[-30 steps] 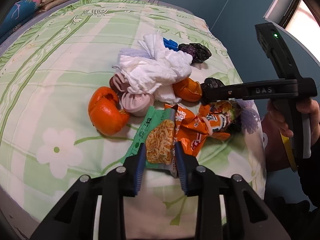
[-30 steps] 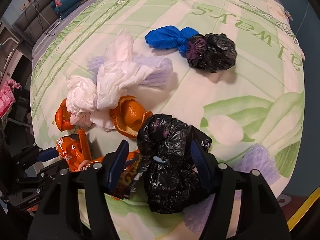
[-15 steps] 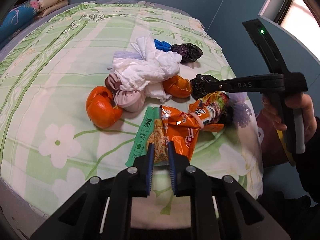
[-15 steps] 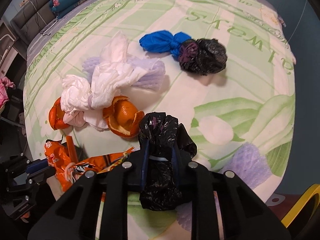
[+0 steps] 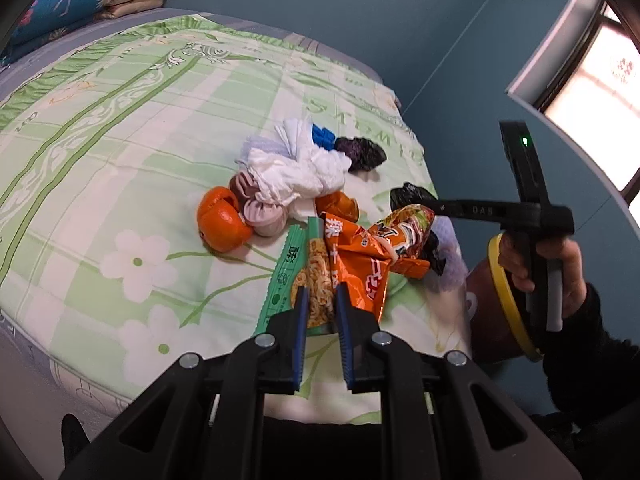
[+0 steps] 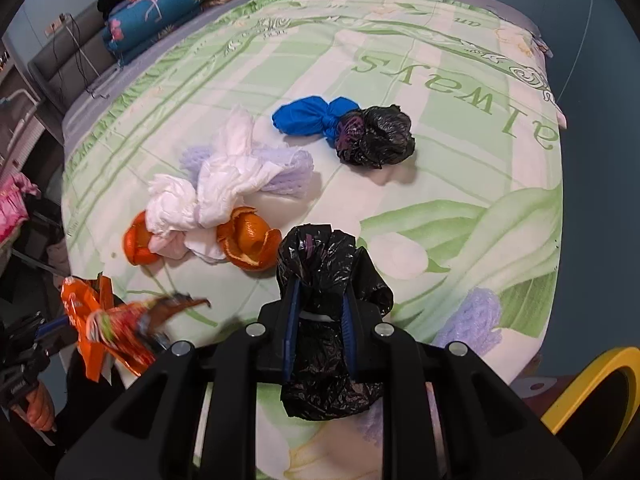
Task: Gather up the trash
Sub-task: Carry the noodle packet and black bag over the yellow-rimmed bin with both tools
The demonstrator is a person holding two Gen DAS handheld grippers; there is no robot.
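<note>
Now we are lifting trash off the bed's (image 5: 120,128) near edge: left gripper (image 5: 322,312) pinching noodle wrappers (image 5: 352,256), right gripper (image 6: 320,320) clamping the black bag (image 6: 320,264); next, carrying both to a bin.

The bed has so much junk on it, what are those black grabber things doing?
A person is clearing trash off the bed, a grabber in each hand. The left gripper has its jaws shut on the noodle wrappers. The right gripper has its jaws shut on a crumpled black bag. Orange peels, white tissues and a blue and black bundle are not yet picked up.
</note>
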